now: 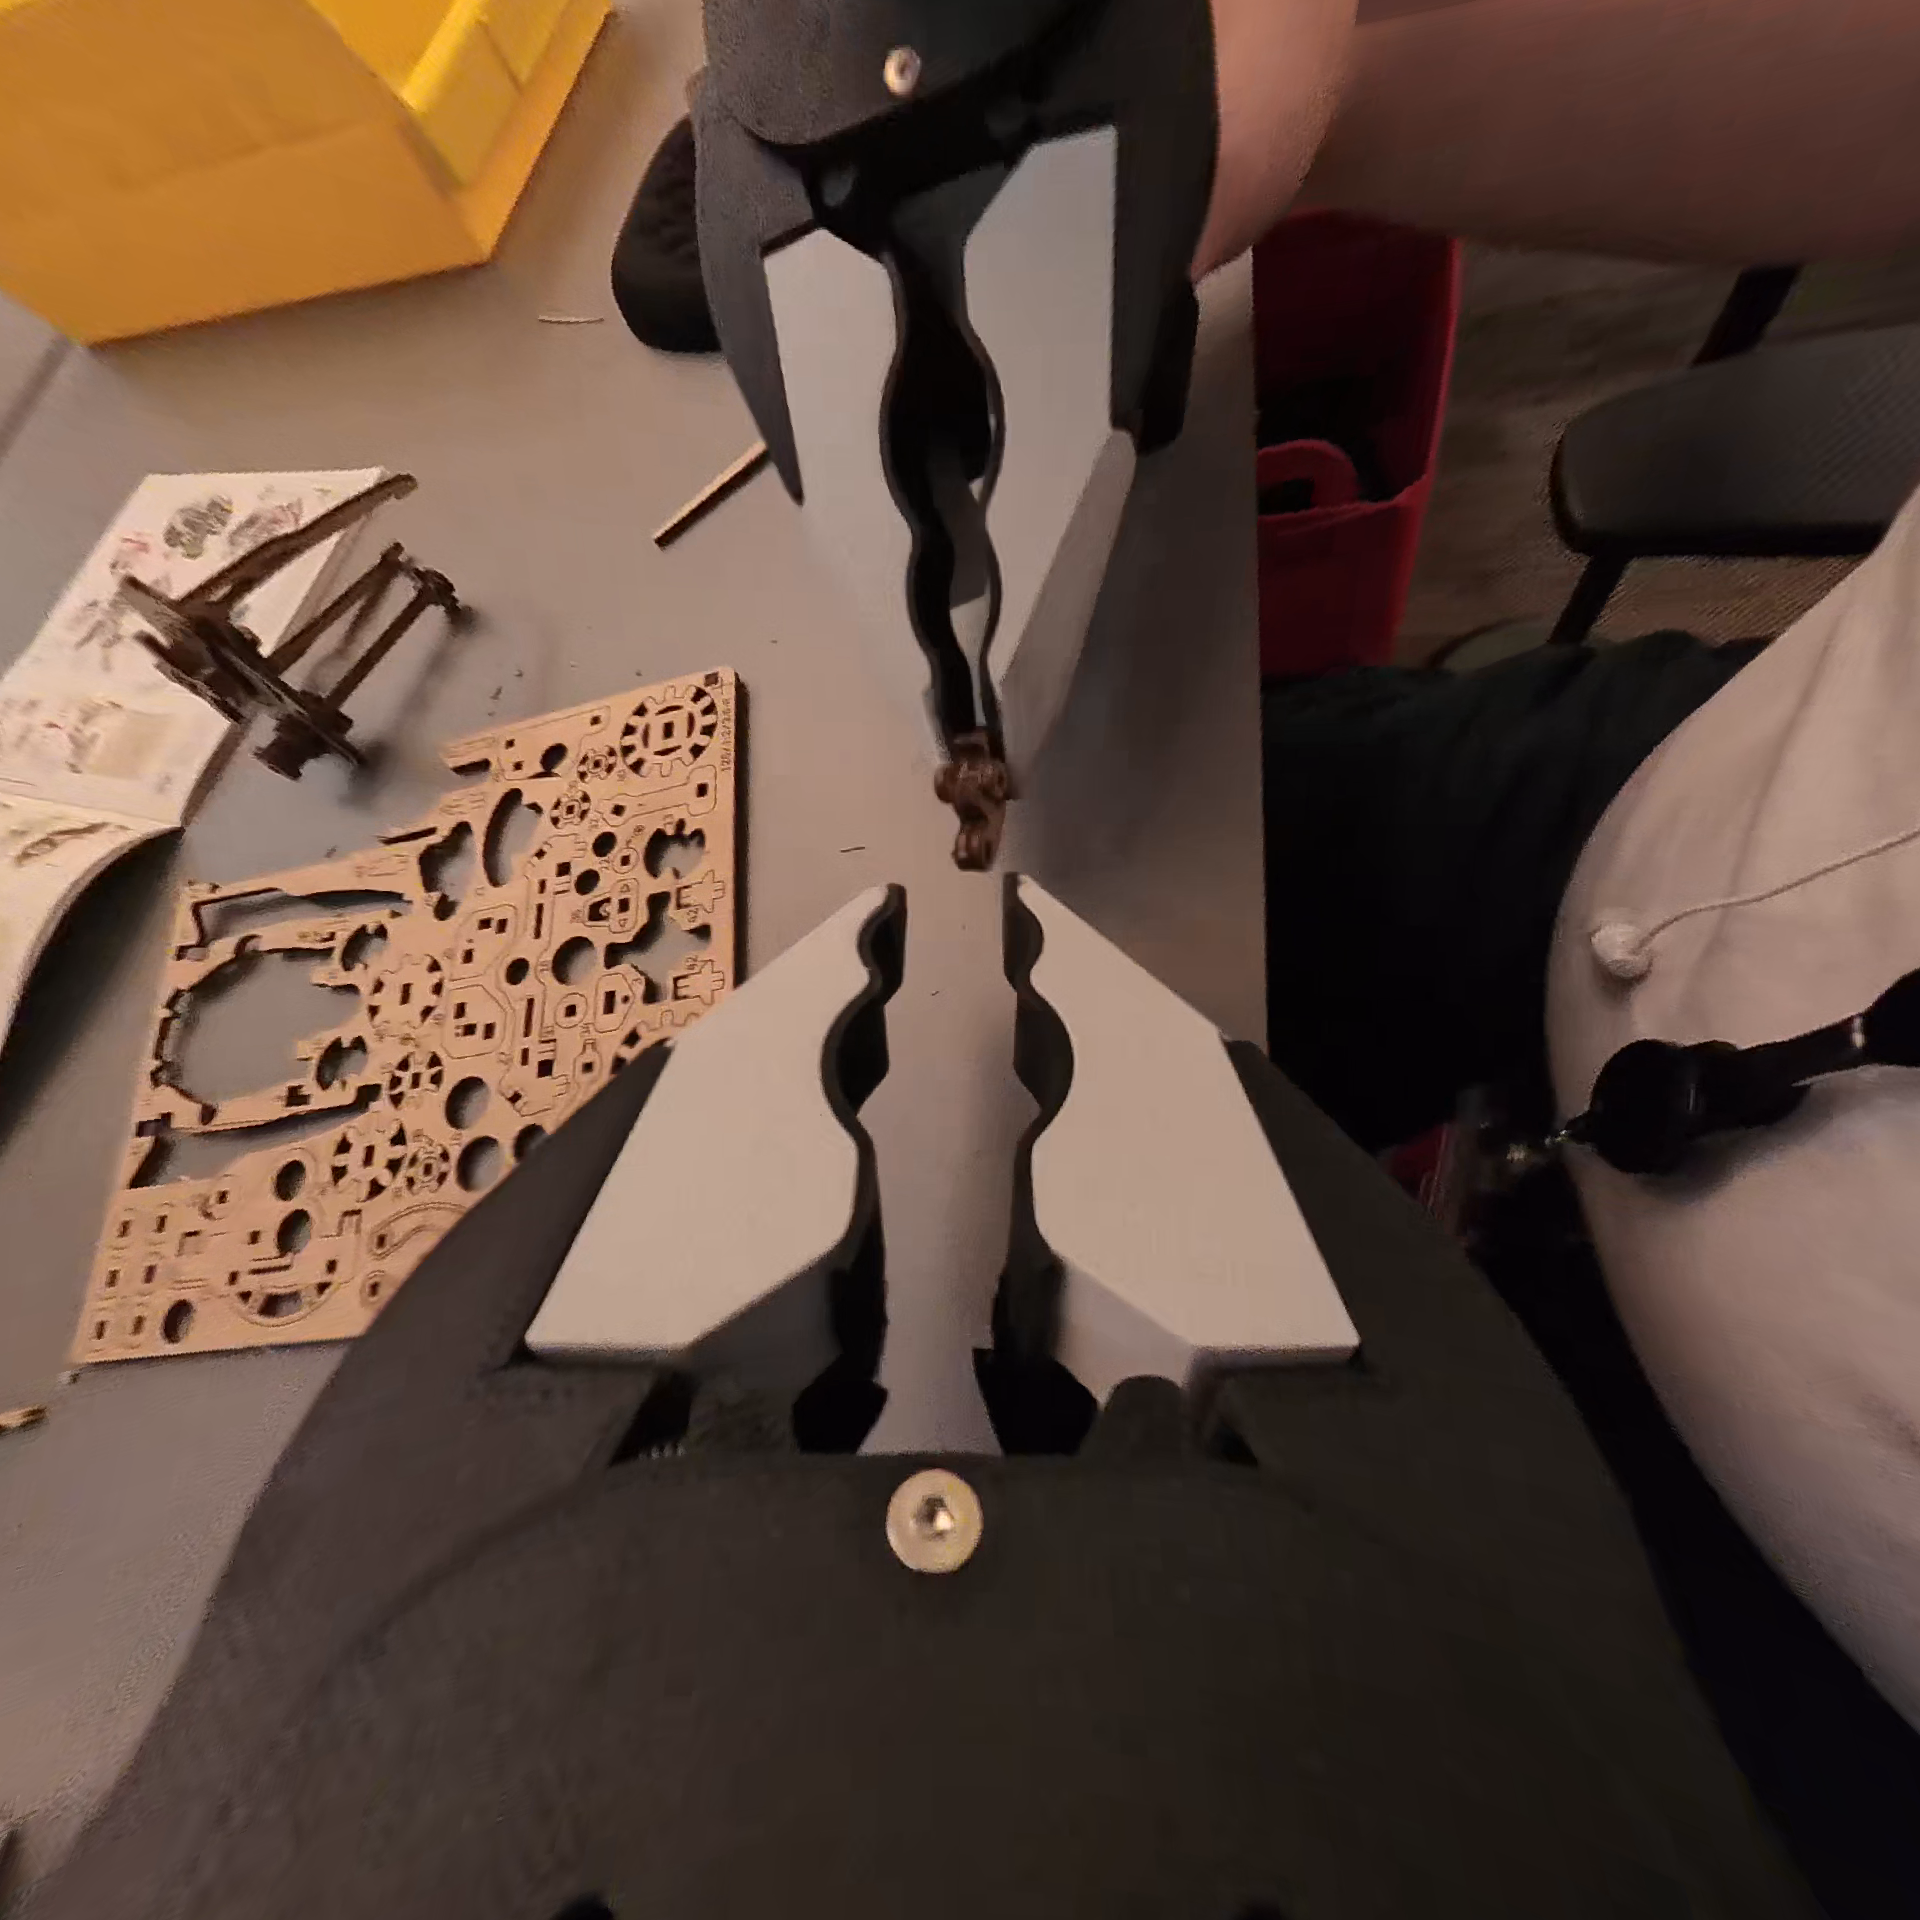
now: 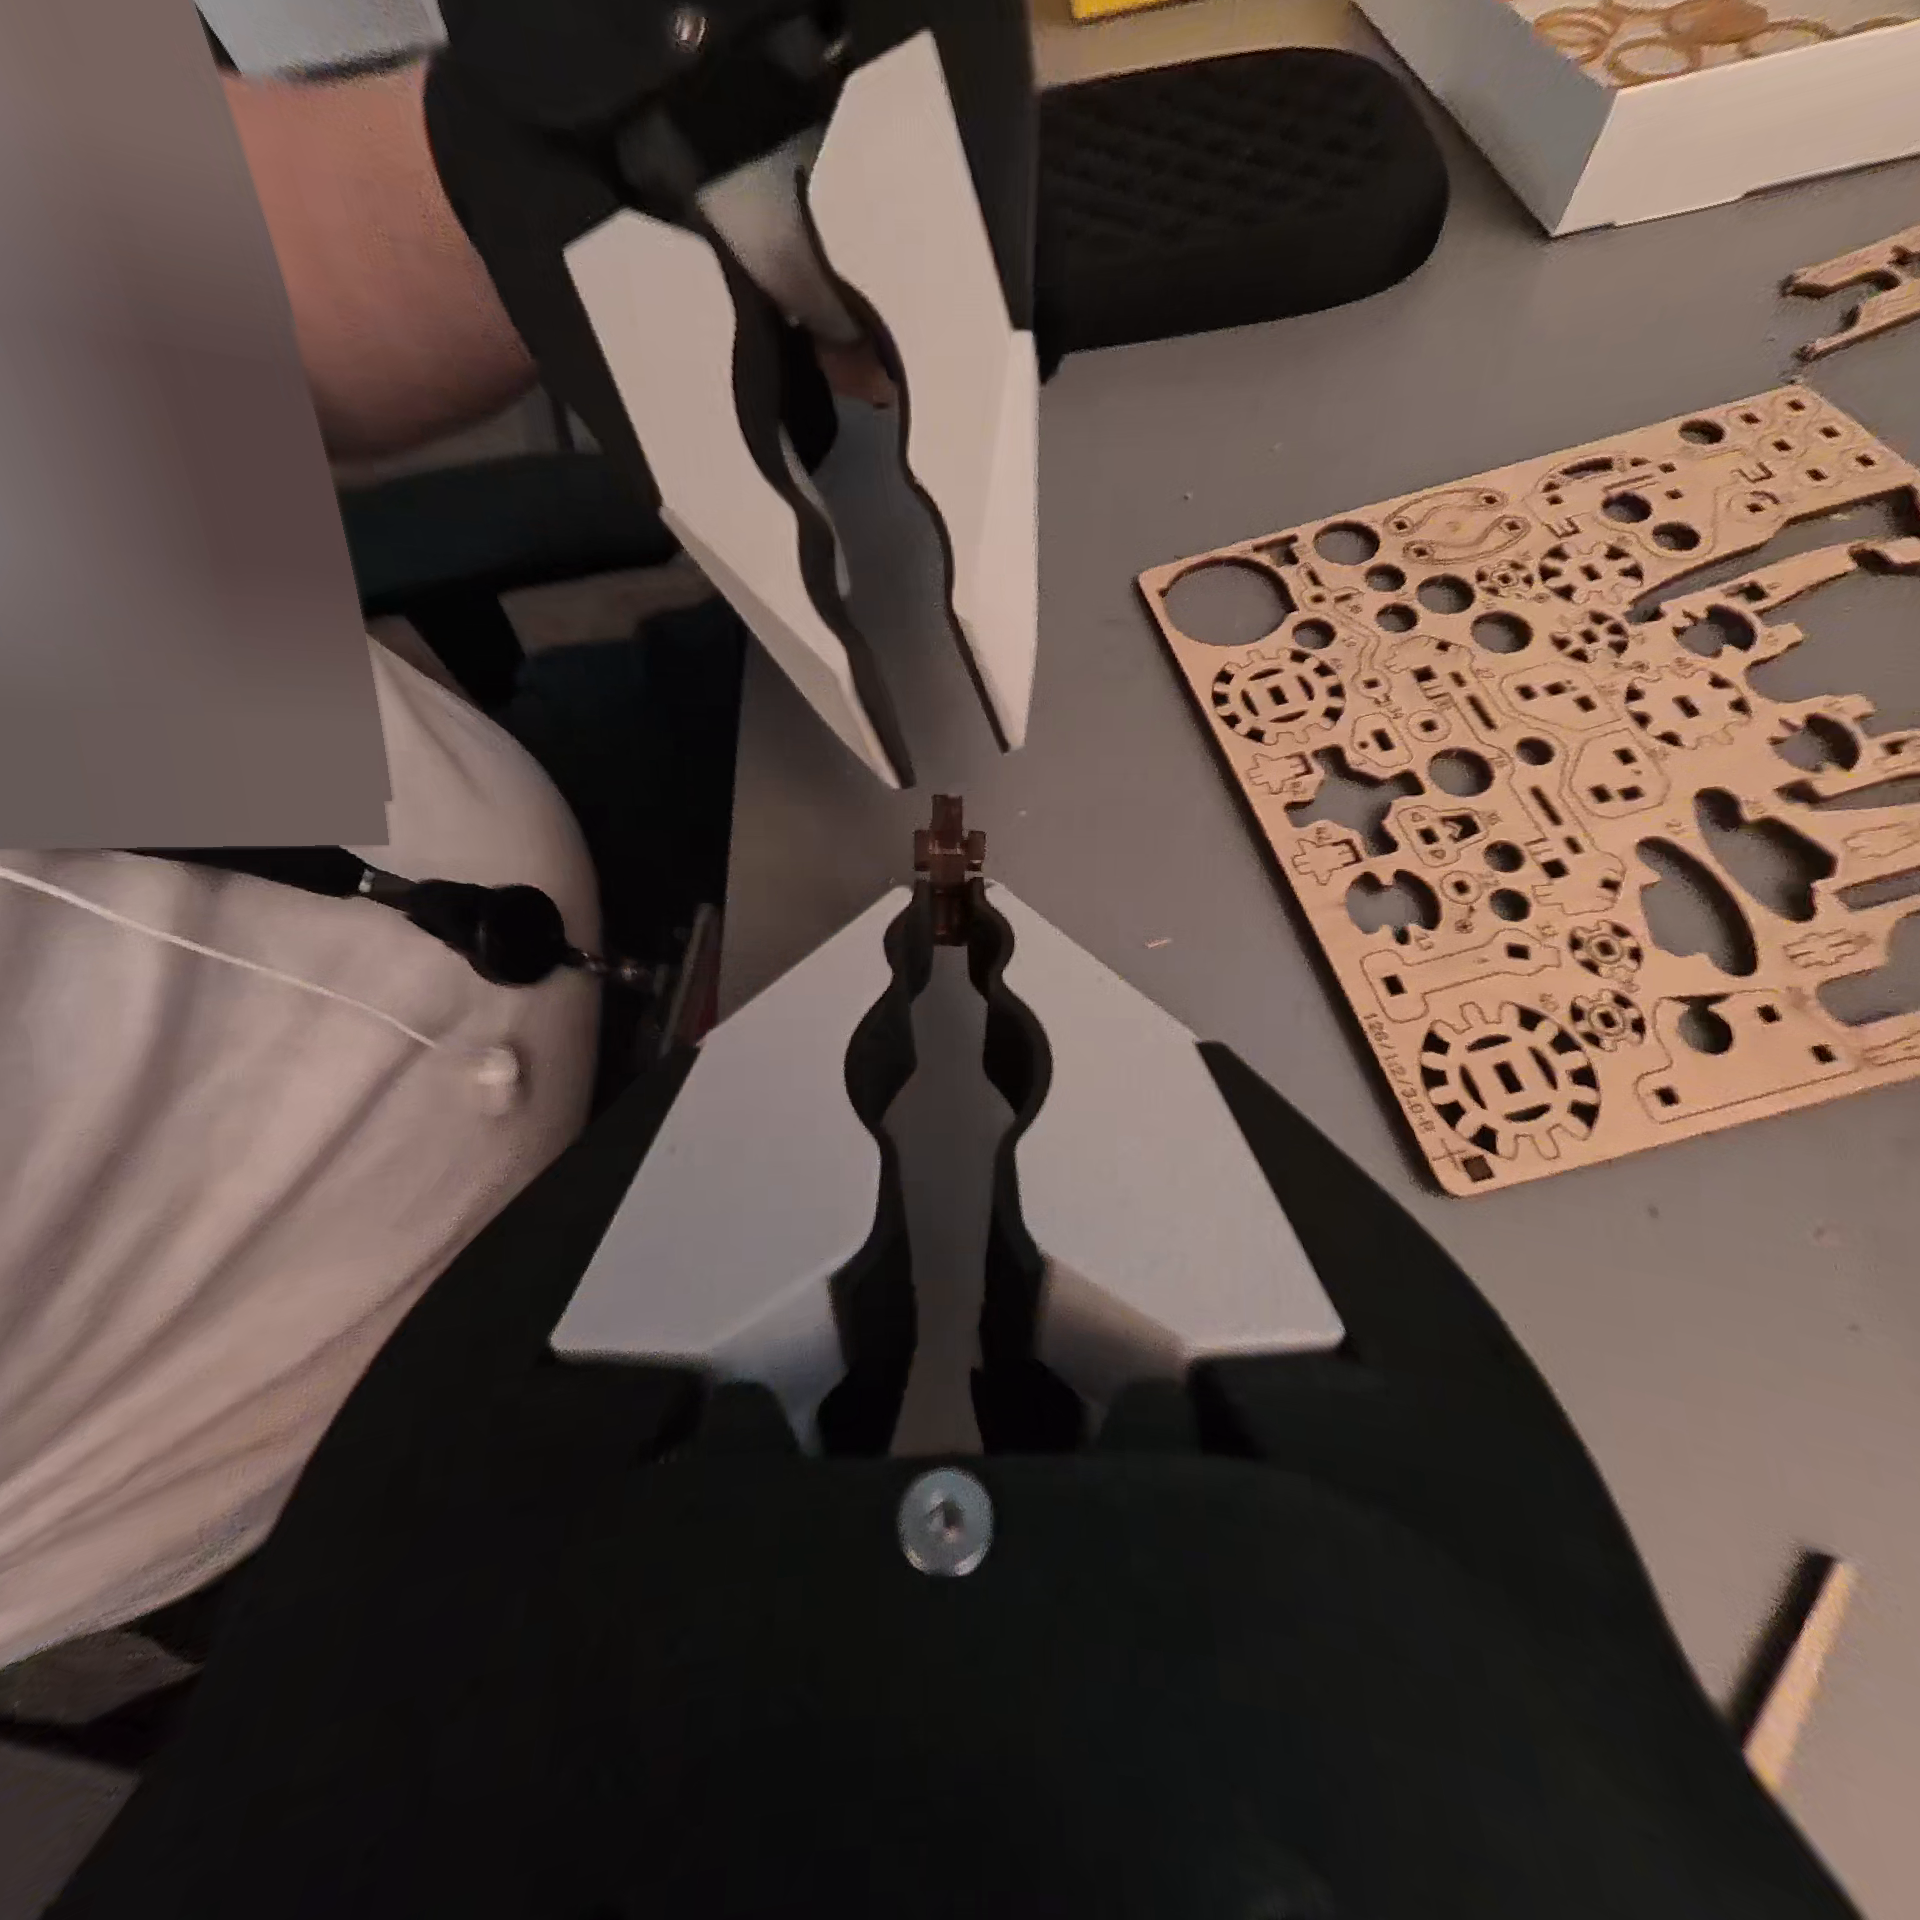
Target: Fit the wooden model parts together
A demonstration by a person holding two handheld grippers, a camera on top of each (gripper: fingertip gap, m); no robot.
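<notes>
My right gripper (image 2: 943,902) is shut on a small dark wooden part (image 2: 943,847) that sticks out past its tips. In the left wrist view this gripper (image 1: 971,743) comes down from the top, with the part (image 1: 971,805) hanging at its tips. My left gripper (image 1: 956,899) is open by a narrow gap and empty, its tips just short of the part. It points tip to tip at the right gripper, as the right wrist view (image 2: 961,764) also shows. A light wooden parts sheet (image 1: 416,1039) (image 2: 1558,810) lies flat on the grey table (image 1: 582,416).
A partly built dark model (image 1: 281,644) stands on an open booklet (image 1: 104,675). A yellow box (image 1: 260,135), a thin wooden stick (image 1: 712,494), a white box (image 2: 1662,104) and a wooden offcut (image 2: 1860,291) are on the table. A person in a white garment (image 1: 1714,987) sits at the table edge. The tips of both grippers are at nearly the same place.
</notes>
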